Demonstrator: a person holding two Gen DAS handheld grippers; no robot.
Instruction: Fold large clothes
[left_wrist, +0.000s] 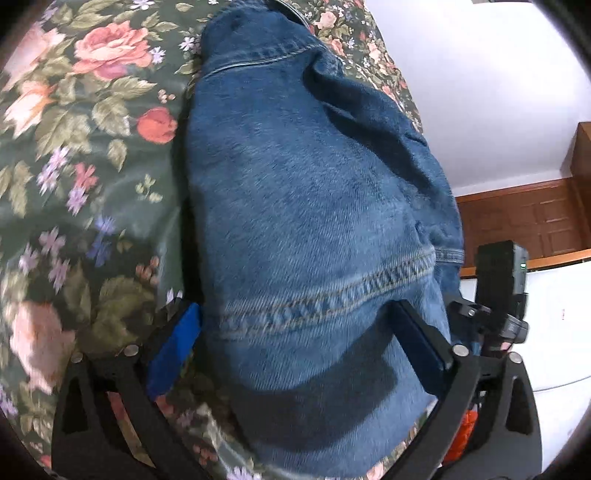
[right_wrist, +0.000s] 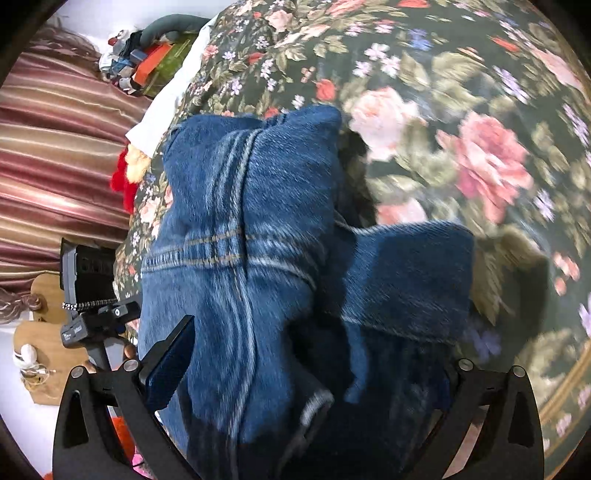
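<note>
Blue denim jeans (left_wrist: 314, 192) lie on a dark floral bedspread (left_wrist: 81, 155). In the left wrist view my left gripper (left_wrist: 299, 332) stands wide open, its blue-padded fingers on either side of a stitched seam of the denim. In the right wrist view the jeans (right_wrist: 251, 221) bunch up thick between the fingers of my right gripper (right_wrist: 306, 354). Its left finger (right_wrist: 170, 354) shows beside the cloth; its right finger is hidden under the denim. The jaws are spread wide with the denim filling the gap.
The floral bedspread (right_wrist: 461, 129) fills the right wrist view. A striped curtain (right_wrist: 55, 155) and a pile of small items (right_wrist: 147, 62) lie beyond the bed's edge. A white wall (left_wrist: 480, 92) and wooden panelling (left_wrist: 524, 225) stand past the bed in the left wrist view.
</note>
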